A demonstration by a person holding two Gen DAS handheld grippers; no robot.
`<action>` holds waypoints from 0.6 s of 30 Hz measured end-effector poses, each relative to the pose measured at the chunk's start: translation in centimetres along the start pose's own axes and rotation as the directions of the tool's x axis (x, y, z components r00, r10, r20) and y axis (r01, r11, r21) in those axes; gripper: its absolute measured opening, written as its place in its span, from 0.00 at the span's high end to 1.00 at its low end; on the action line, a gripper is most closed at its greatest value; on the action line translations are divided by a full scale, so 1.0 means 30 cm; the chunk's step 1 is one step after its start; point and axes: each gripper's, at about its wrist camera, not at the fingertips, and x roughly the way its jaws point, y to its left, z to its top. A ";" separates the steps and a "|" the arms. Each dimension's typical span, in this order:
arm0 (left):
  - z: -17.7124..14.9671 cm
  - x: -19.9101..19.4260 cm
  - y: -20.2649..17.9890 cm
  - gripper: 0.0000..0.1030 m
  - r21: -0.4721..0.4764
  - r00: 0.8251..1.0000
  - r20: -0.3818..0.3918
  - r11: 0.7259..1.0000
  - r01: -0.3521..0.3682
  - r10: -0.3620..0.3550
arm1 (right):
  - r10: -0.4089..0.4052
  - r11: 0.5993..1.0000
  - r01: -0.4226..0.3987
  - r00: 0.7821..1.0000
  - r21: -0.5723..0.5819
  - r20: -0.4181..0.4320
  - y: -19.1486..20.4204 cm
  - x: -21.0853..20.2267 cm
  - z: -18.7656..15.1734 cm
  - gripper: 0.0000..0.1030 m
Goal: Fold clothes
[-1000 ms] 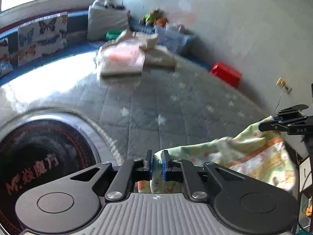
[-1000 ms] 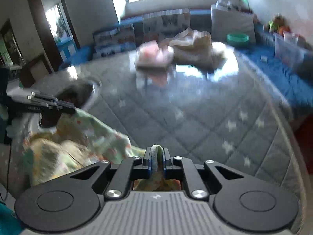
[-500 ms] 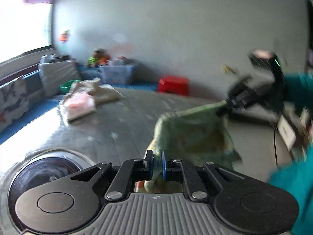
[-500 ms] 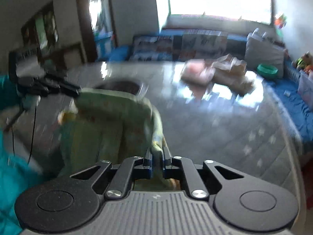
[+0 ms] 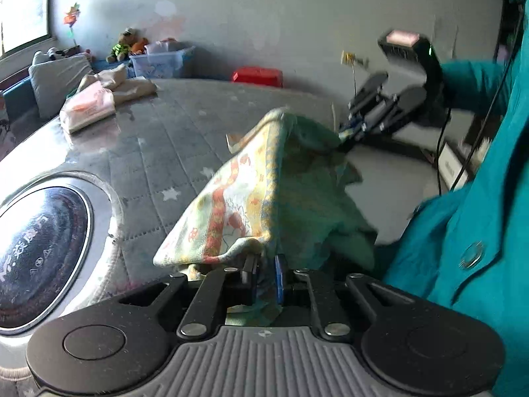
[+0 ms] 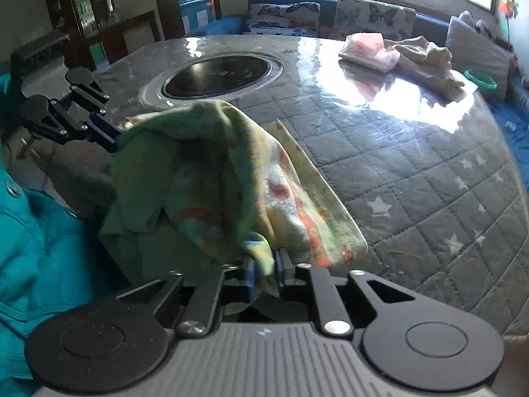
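A green and yellow patterned child's garment [image 5: 251,198] hangs bunched in the air between my two grippers, above the near edge of the table. My left gripper [image 5: 266,274] has one corner between its blue pads; its jaws are opening, with cloth still filling the gap. The right gripper [image 5: 347,132] shows at the far end of the cloth. In the right wrist view the garment [image 6: 215,172] drapes from my right gripper [image 6: 264,271], whose jaws are also opening with fabric between them. The left gripper [image 6: 112,135] pinches the other corner at the left.
The table [image 6: 413,172] has a grey quilted star cover and a round black inset plate [image 6: 221,76]. A folded pink garment [image 6: 367,49] and beige clothes [image 6: 426,56] lie at its far side. A person's teal jacket [image 5: 479,231] is close beside the grippers.
Both grippers swung round and came closer together. The garment went from stretched wide between them to a bunched, doubled drape. Both pairs of pads stand slightly further apart.
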 end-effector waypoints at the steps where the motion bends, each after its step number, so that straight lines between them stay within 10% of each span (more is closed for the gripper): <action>1: 0.006 -0.021 0.012 0.84 -0.030 1.000 0.023 1.000 -0.004 0.005 | 0.007 1.000 -0.007 1.000 0.029 0.019 -0.014 -0.015 0.006 0.84; 8: 0.038 -0.108 0.139 0.58 -0.319 0.982 0.138 0.945 -0.077 0.127 | 0.022 0.970 -0.062 0.986 0.236 0.166 -0.130 -0.091 0.046 0.80; 15: 0.076 0.023 0.246 0.60 -0.526 0.982 0.005 0.836 -0.159 0.191 | -0.089 0.913 -0.025 0.962 0.407 0.258 -0.245 -0.080 0.086 0.78; 18: 0.109 0.043 0.211 0.60 -0.446 0.981 0.044 0.882 -0.151 0.190 | -0.128 0.918 0.017 0.959 0.396 0.254 -0.262 -0.040 0.119 0.78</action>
